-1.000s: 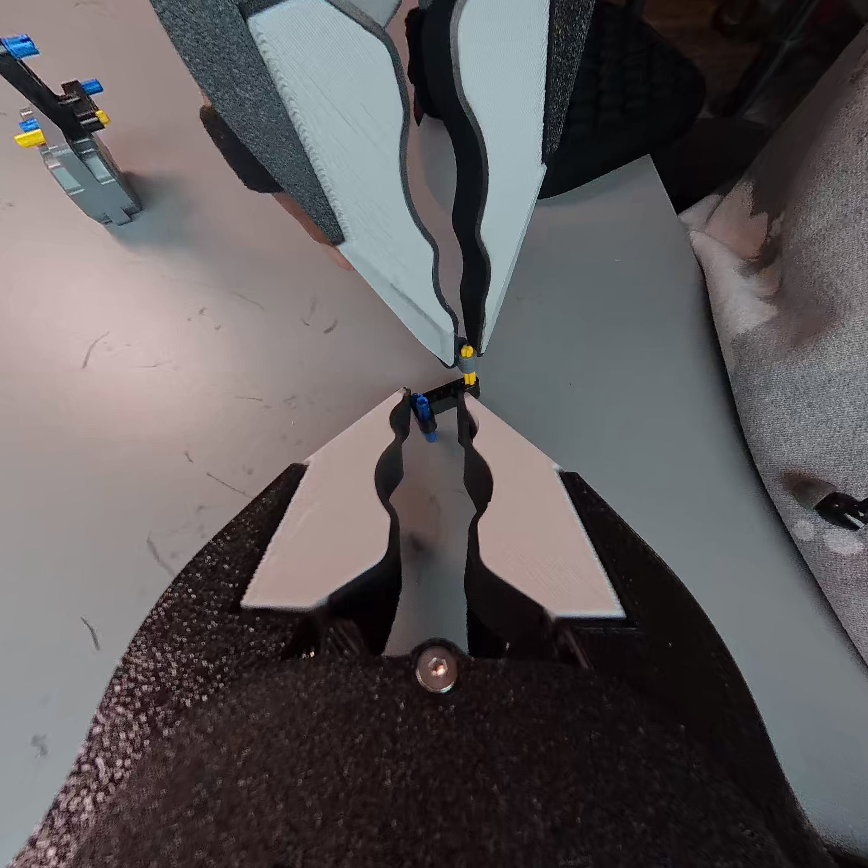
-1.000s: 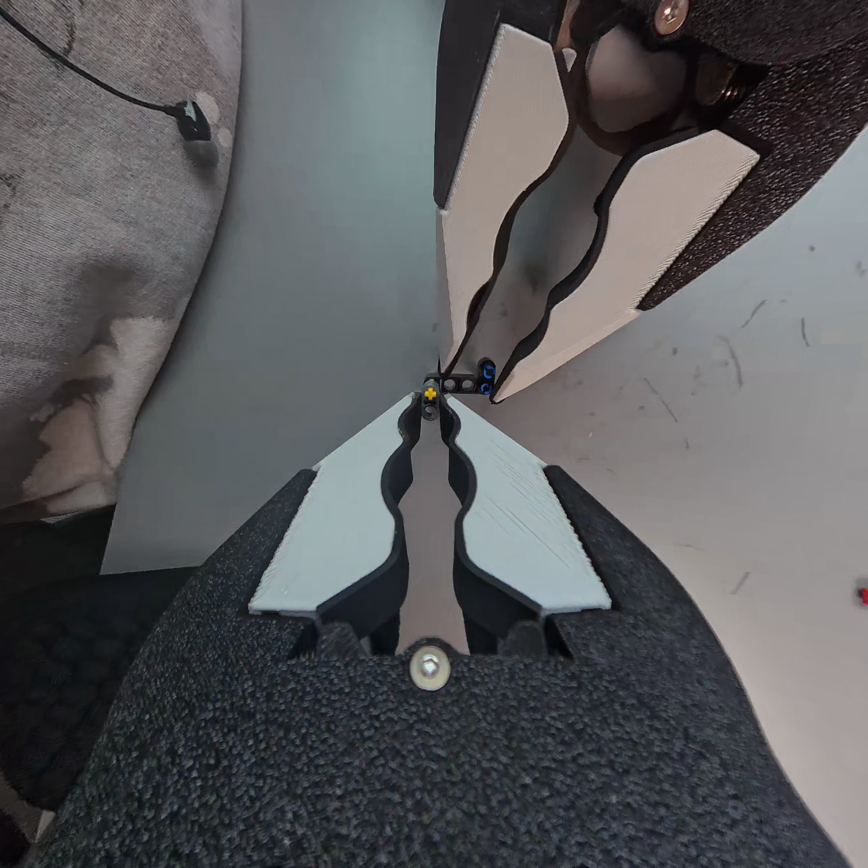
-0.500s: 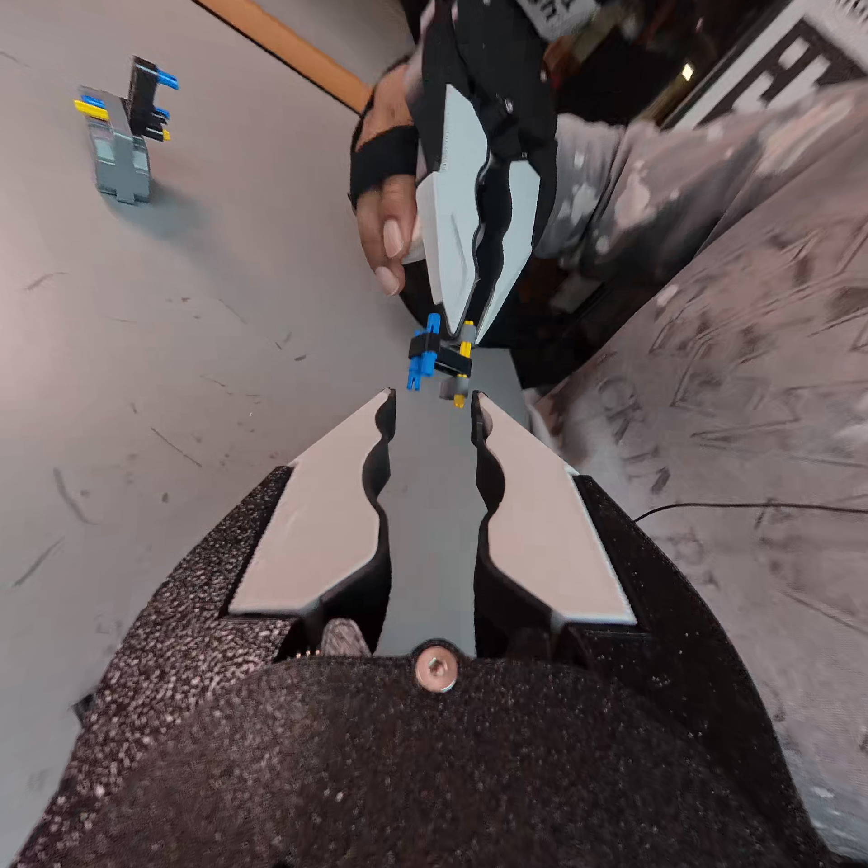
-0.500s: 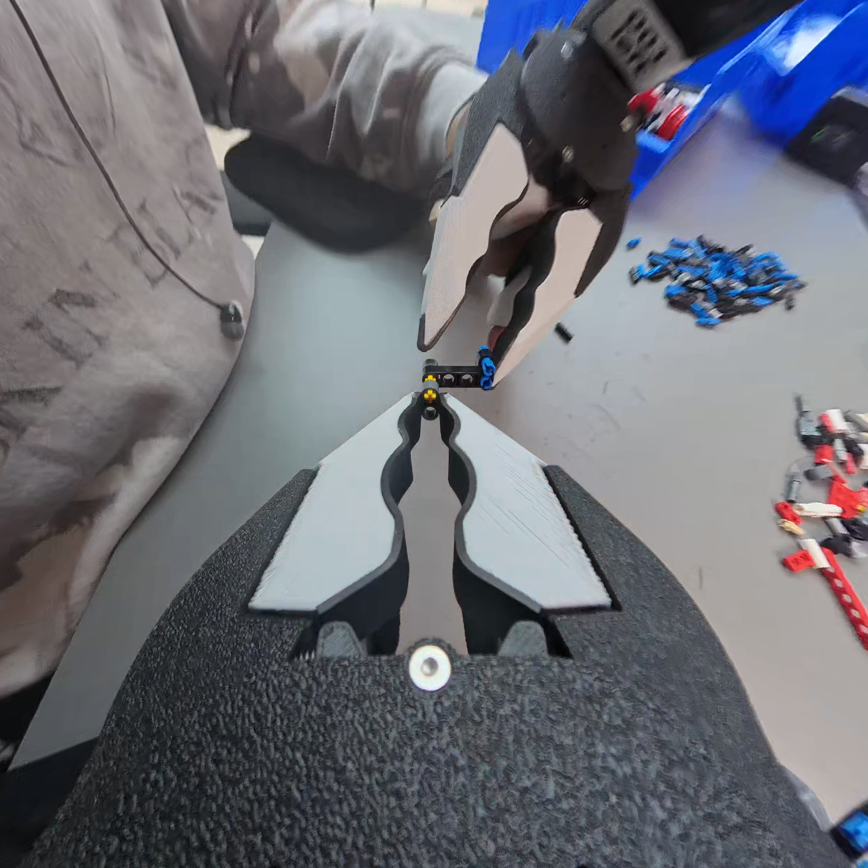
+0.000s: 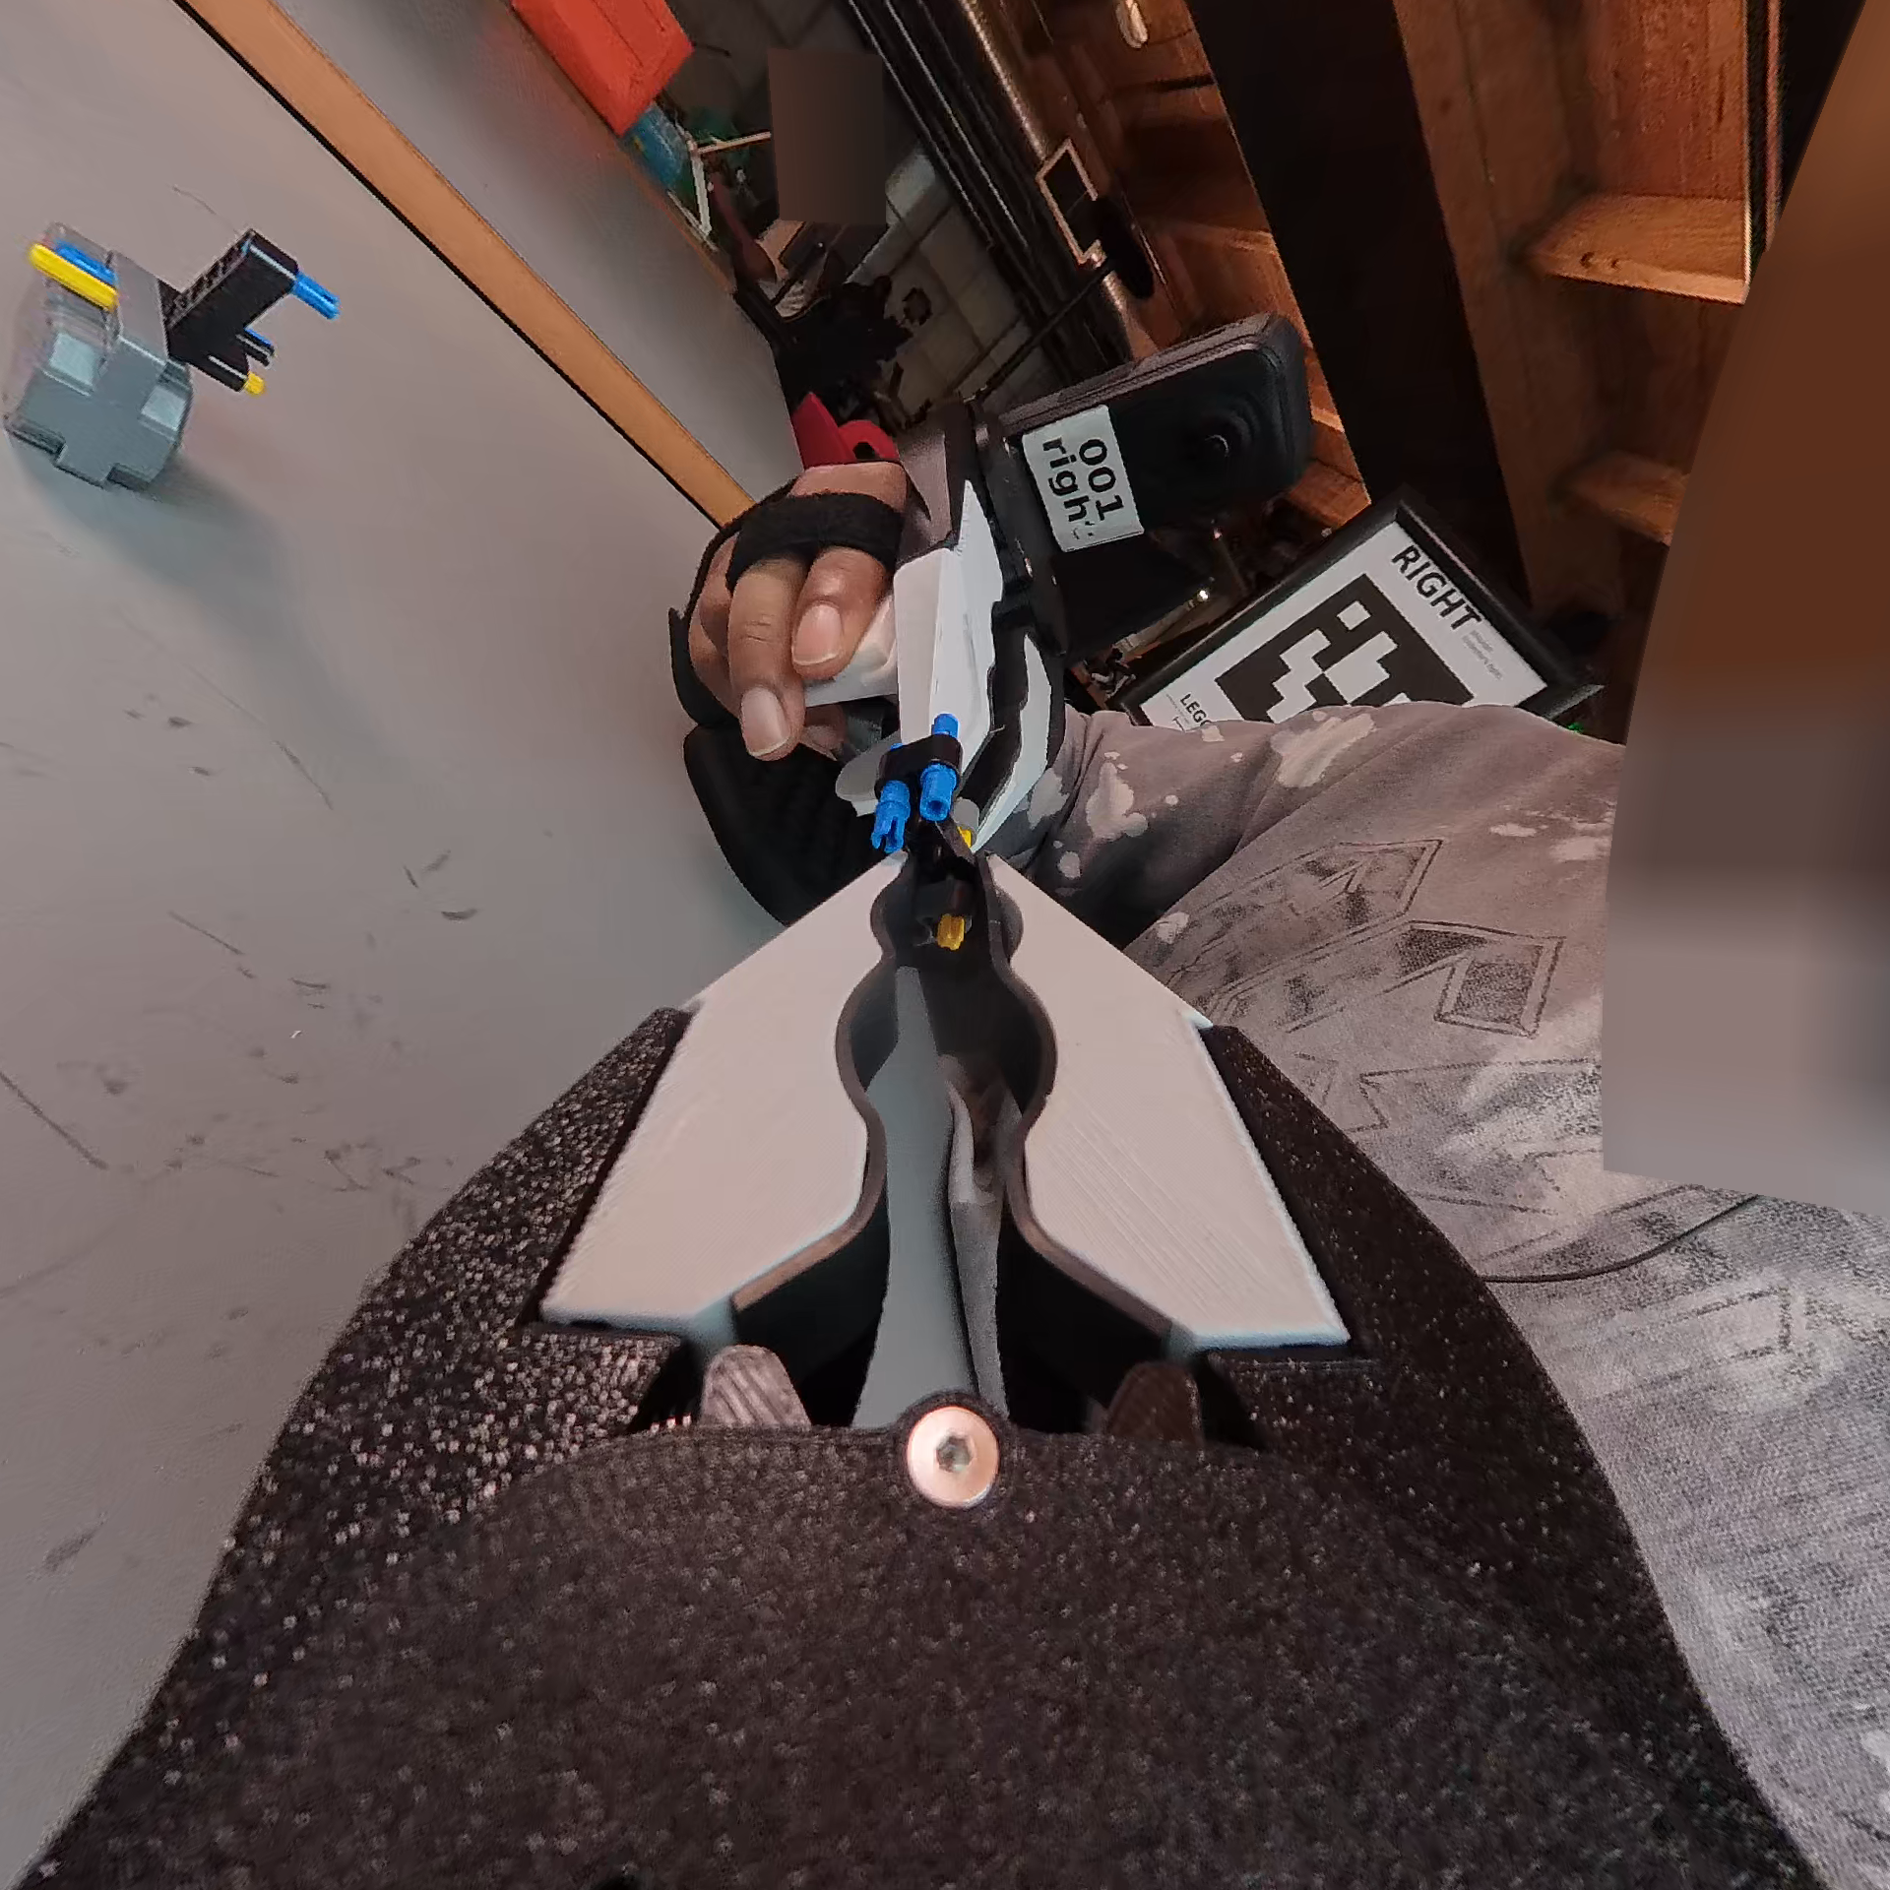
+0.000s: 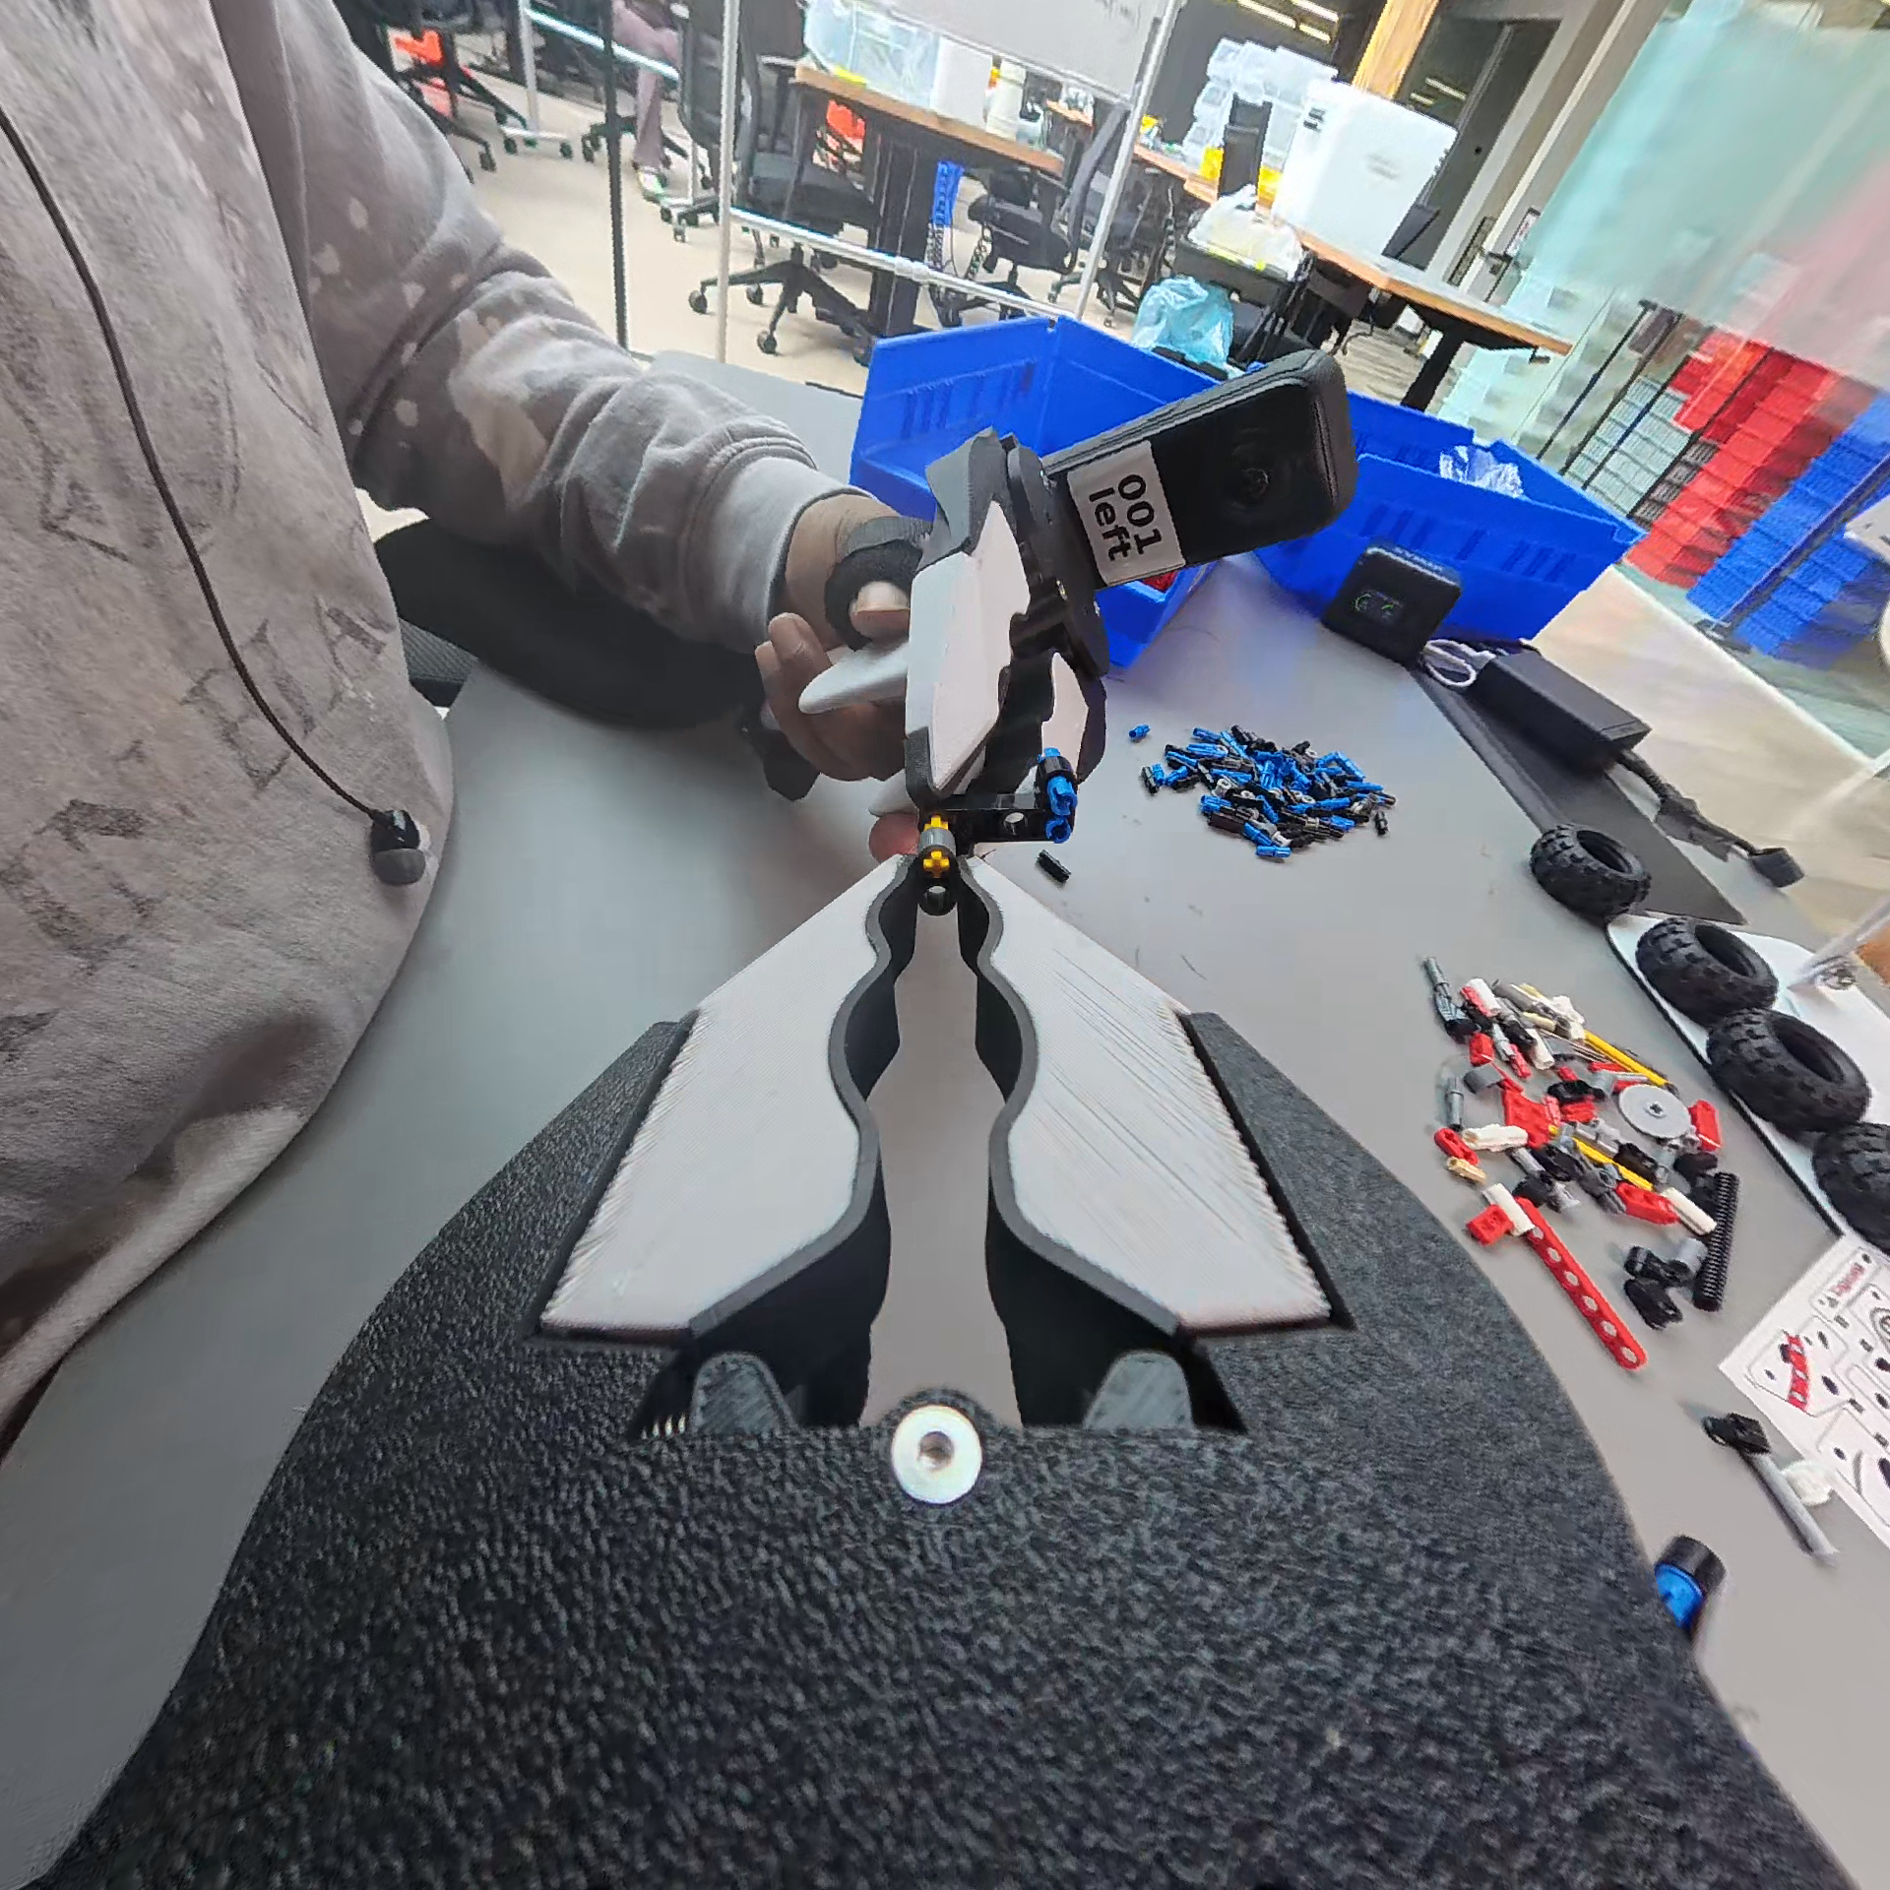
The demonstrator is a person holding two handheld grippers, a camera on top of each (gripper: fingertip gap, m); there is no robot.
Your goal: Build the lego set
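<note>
You hold the small sub-assembly (image 6: 997, 818) in the air above the counter (image 6: 614, 818), close in front of your body, between both tools. Right gripper (image 6: 936, 882) jaws nearly closed, pinching the grey connector with the yellow axle (image 6: 933, 864) at its near end. Left gripper (image 5: 946, 880) jaws closed to a narrow slot on the black beam (image 5: 936, 869). In the right wrist view the beam's long axis runs crosswise to the right jaws, blue pins (image 6: 1053, 803) on the far right end. Left jaws come from opposite, tip to tip. Likely next: press beam and connector together along the axle. The grey block build (image 5: 97, 358) sits near the counter's far edge, well apart
</note>
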